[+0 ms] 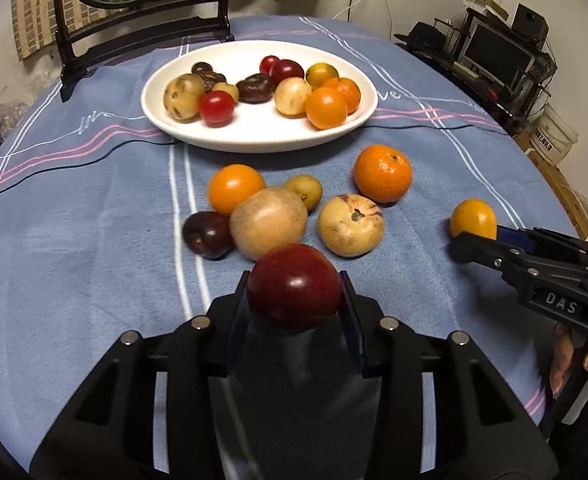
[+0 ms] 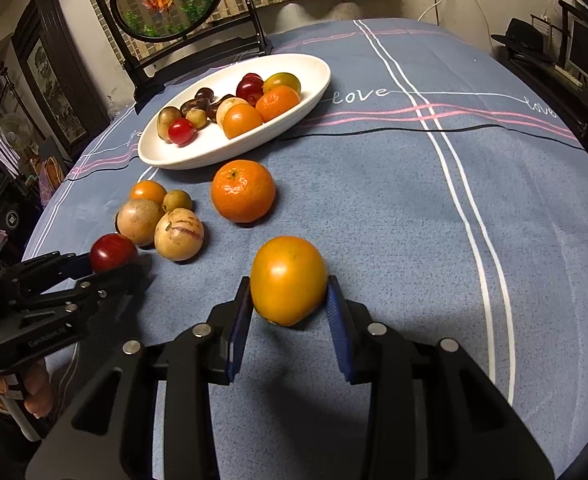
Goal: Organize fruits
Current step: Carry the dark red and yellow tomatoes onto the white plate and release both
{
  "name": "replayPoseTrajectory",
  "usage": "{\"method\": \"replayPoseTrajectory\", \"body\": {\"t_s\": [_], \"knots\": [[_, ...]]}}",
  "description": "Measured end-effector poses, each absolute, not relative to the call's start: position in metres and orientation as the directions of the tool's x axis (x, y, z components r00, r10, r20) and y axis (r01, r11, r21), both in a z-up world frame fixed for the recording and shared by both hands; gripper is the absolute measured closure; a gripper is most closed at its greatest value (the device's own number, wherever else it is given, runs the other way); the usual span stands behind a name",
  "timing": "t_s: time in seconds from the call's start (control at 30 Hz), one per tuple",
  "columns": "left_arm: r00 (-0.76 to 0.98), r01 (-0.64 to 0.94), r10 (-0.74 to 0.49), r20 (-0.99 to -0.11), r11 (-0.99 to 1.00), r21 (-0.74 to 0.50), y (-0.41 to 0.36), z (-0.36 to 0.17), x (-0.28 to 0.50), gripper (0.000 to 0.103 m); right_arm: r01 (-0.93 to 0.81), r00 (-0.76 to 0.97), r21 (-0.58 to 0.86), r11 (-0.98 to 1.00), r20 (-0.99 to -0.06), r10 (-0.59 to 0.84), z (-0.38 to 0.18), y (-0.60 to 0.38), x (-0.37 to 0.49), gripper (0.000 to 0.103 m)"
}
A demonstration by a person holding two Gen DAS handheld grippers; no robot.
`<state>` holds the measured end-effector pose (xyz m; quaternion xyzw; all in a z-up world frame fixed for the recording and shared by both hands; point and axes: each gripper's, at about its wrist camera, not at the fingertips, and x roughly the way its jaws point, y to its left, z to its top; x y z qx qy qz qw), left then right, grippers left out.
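Observation:
My left gripper (image 1: 294, 300) is shut on a dark red plum (image 1: 294, 286), held just above the blue cloth; it also shows in the right wrist view (image 2: 112, 254). My right gripper (image 2: 289, 300) is shut on a yellow-orange fruit (image 2: 288, 284), seen from the left wrist view too (image 1: 473, 218). A white oval plate (image 1: 254, 136) at the back holds several fruits. Loose on the cloth lie a tangerine (image 1: 381, 178), an orange (image 1: 236, 188), two tan round fruits (image 1: 270, 222), a small yellow-green fruit (image 1: 303, 192) and a dark plum (image 1: 208, 234).
A round picture on a black stand (image 2: 166, 0) sits behind the plate at the table's far edge. A thin black cable (image 2: 433, 130) runs across the cloth. Shelves with electronics (image 1: 493, 56) stand right of the table.

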<state>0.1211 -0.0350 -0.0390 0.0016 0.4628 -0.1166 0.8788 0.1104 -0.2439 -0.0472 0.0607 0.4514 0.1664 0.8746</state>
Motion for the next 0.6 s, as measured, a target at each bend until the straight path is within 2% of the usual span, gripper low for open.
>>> {"method": "replayPoseTrajectory", "body": {"t_s": [0.37, 0.6], "knots": [[0.614, 0.179, -0.205, -0.762, 0.977, -0.118, -0.005, 0.007, 0.138, 0.061, -0.300, 0.585, 0.242, 0.923, -0.718, 0.378, -0.008, -0.232, 0.117, 0.066], [0.630, 0.163, -0.182, -0.755, 0.982, -0.101, -0.001, 0.016, 0.162, 0.061, -0.331, 0.599, 0.179, 0.926, -0.719, 0.353, 0.004, -0.212, 0.139, 0.066]]}}
